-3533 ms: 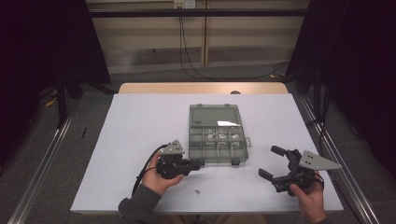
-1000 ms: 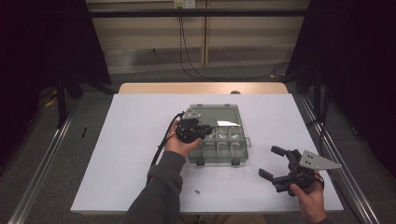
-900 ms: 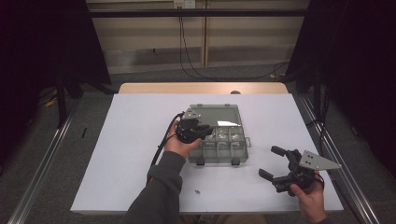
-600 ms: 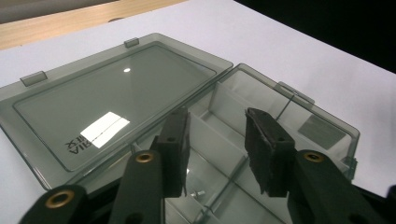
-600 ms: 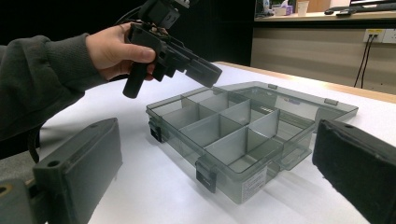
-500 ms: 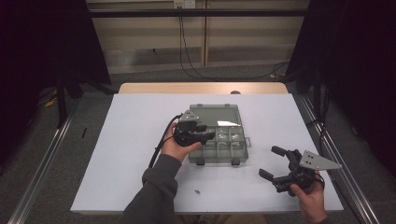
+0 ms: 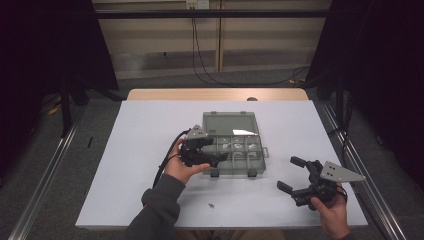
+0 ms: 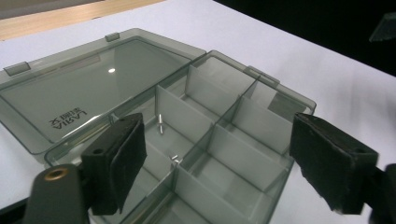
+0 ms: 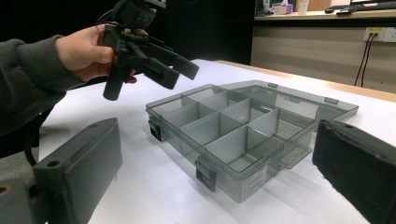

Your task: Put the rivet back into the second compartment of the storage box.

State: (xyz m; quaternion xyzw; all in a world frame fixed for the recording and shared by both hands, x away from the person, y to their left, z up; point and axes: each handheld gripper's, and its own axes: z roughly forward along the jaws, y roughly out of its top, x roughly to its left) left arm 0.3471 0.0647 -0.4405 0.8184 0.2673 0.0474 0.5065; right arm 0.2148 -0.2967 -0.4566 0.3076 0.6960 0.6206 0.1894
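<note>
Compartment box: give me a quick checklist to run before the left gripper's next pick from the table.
1. Lid of the compartment box open and lying flat: ok.
2. Left gripper jaws open with nothing between them, having just been opening above the box: ok.
3. Small metal pins lying inside a compartment: ok.
4. Loose small part on the white table near the front edge, apart from the box: ok, free to reach.
5. Right gripper open, empty, off to the side of the box: ok.
6. What kind of part the loose one is: cannot tell, too small.
</note>
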